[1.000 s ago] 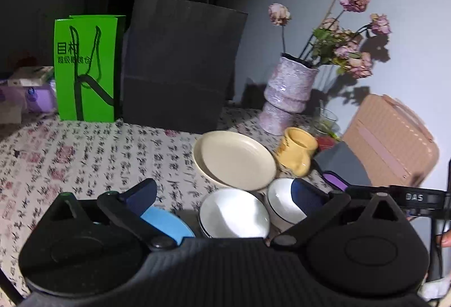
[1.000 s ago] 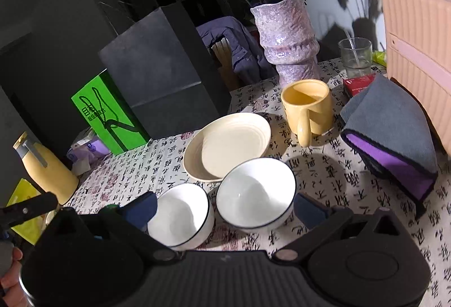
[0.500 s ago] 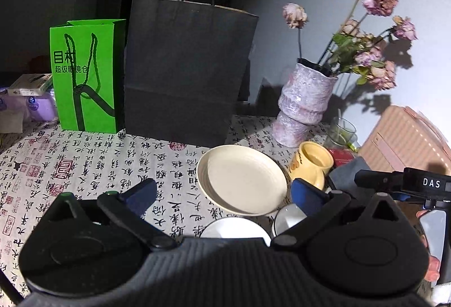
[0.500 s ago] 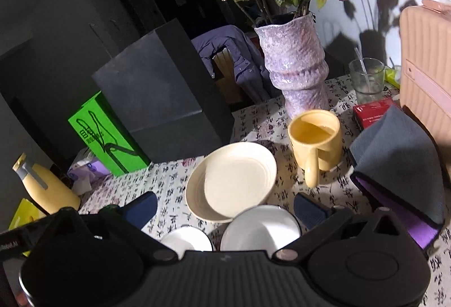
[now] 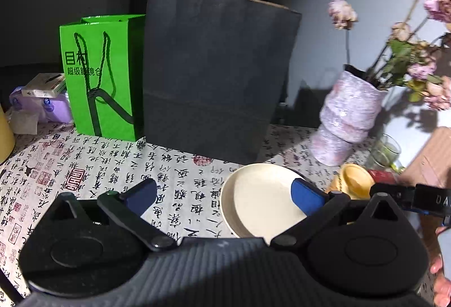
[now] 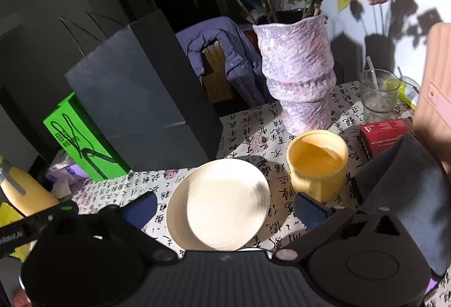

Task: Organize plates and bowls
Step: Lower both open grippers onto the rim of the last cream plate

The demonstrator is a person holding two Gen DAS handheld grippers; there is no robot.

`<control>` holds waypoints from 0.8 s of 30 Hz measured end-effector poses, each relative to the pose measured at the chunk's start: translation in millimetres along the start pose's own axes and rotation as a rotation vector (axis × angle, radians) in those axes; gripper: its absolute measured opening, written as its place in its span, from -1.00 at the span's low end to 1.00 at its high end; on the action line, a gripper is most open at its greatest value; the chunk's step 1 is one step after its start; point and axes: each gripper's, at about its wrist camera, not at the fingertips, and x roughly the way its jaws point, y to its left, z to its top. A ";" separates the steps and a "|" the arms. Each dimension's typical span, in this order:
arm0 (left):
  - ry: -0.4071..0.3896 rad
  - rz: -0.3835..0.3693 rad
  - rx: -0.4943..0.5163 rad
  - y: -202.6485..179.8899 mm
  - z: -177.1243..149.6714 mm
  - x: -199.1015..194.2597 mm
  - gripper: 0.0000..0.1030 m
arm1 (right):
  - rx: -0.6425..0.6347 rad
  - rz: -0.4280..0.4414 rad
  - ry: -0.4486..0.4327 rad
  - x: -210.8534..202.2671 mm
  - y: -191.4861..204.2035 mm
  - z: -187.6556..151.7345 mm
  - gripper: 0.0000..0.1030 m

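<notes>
Both tools raised since a second ago; bowls dropped from view. Left tool [image 5: 224,194] and right tool [image 6: 225,208] spread apart, empty. Plate [image 6: 218,205] flat on worktop [image 5: 112,166] beside mug [image 6: 317,163]. Sorting not begun.

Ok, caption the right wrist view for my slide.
Open right gripper poised over a cream plate beside a yellow mug.

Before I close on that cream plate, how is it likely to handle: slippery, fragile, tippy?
The cream plate has a glossy sheen, so its rim may slip between the pads. It looks rigid and ceramic-like, so probably chips if dropped. Shallow and flat on the tablecloth, it should slide rather than tip; the yellow mug stands close by.
</notes>
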 end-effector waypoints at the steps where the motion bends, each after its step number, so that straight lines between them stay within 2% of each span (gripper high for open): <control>1: 0.005 0.007 -0.005 -0.3 2.2 4.8 1.00 | -0.003 -0.007 0.006 5.9 0.8 2.3 1.00; 6: -0.005 0.075 0.012 -4.5 11.0 28.2 1.00 | -0.016 -0.030 0.027 32.7 4.2 9.6 1.00; 12: 0.028 0.118 -0.009 -2.0 19.4 58.4 1.00 | -0.035 -0.037 0.049 61.0 8.1 11.9 1.00; 21: 0.117 0.157 -0.024 2.6 13.3 108.7 1.00 | -0.052 -0.052 0.083 100.6 4.7 -5.0 0.98; 24: 0.156 0.166 -0.041 5.1 10.2 125.0 1.00 | -0.041 -0.053 0.094 113.1 -1.0 -9.4 0.91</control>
